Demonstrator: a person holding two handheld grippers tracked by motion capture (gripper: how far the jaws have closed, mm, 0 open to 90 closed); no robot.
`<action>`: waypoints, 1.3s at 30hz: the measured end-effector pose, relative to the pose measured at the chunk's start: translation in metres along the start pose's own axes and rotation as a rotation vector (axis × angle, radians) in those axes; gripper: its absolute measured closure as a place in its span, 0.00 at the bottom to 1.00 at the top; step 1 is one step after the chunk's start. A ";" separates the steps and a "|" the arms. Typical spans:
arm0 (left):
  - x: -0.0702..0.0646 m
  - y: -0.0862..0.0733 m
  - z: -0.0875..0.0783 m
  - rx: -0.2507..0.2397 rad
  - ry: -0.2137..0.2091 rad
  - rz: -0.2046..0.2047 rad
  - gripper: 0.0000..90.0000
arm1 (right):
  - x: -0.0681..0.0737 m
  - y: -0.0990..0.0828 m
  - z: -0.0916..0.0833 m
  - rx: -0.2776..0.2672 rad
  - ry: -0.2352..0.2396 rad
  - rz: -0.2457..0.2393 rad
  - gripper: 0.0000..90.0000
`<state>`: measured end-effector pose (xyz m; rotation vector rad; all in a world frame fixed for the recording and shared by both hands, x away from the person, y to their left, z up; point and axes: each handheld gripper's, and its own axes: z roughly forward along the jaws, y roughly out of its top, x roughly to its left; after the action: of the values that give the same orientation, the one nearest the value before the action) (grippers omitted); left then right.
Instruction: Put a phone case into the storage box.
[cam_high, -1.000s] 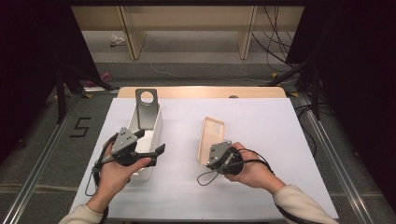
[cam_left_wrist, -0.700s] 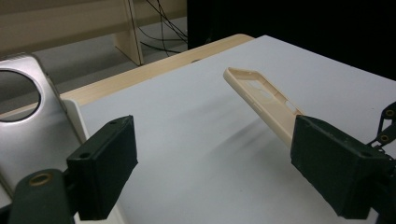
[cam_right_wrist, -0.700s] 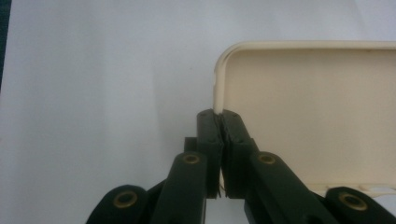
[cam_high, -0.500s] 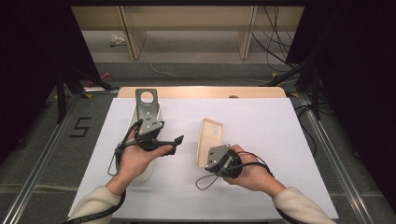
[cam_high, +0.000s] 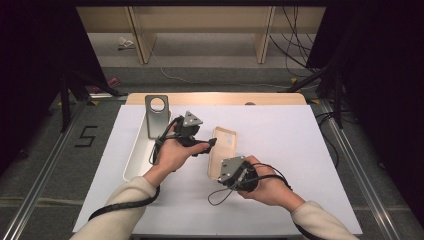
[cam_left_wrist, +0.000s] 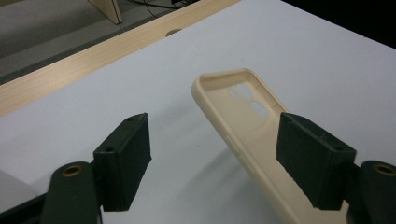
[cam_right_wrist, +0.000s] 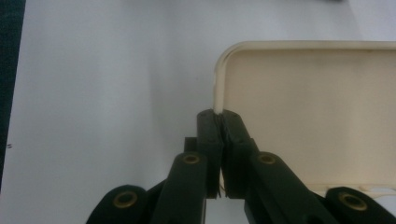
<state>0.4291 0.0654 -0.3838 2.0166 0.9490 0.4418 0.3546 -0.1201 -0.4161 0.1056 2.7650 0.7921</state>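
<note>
Right claw (cam_right_wrist: 219, 122) was pressed together on the near left rim of the beige phone case (cam_high: 223, 151), pinching its thin side wall and holding that edge off the white tabletop (cam_high: 300, 150). In the right gripper view the 2 black jaws met on the rim with the case's hollow inside spreading away to the right.

Left claw (cam_high: 209, 146) sat just left of the case's middle, jaws spread. They had just been closing, but the pads were not yet pressing on anything. In the left gripper view the case (cam_left_wrist: 243, 121) ran up between the 2 pads, tilted, its open side up and its camera cut-outs at the far end; the right pad overlapped the case's near part in the picture, the left pad stood apart from it over bare tabletop. Whether the right pad touched the case I could not tell.

Judgement: 1 grip made, the 2nd about to be made. The case was secured on 1 side; the left claw had yet to close on the opposite long edge. What follows the 2-handed hold is not shown.

Also noted: a white tray (cam_high: 137, 160) at far left of the tabletop, with a grey metal bracket (cam_high: 156, 115) standing at its far end, both untouched.
</note>
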 end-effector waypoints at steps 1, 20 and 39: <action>0.000 0.002 0.004 0.005 0.007 -0.007 0.32 | 0.000 0.000 0.000 -0.002 -0.004 -0.007 0.98; 0.014 0.014 0.035 0.134 0.008 -0.135 0.66 | 0.004 0.005 -0.001 -0.005 -0.011 -0.040 0.98; 0.013 0.017 0.034 0.141 -0.040 -0.266 0.79 | 0.007 0.007 -0.001 0.001 -0.026 -0.055 0.98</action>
<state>0.4661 0.0509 -0.3907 1.9788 1.2323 0.1926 0.3472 -0.1135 -0.4129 0.0391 2.7312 0.7701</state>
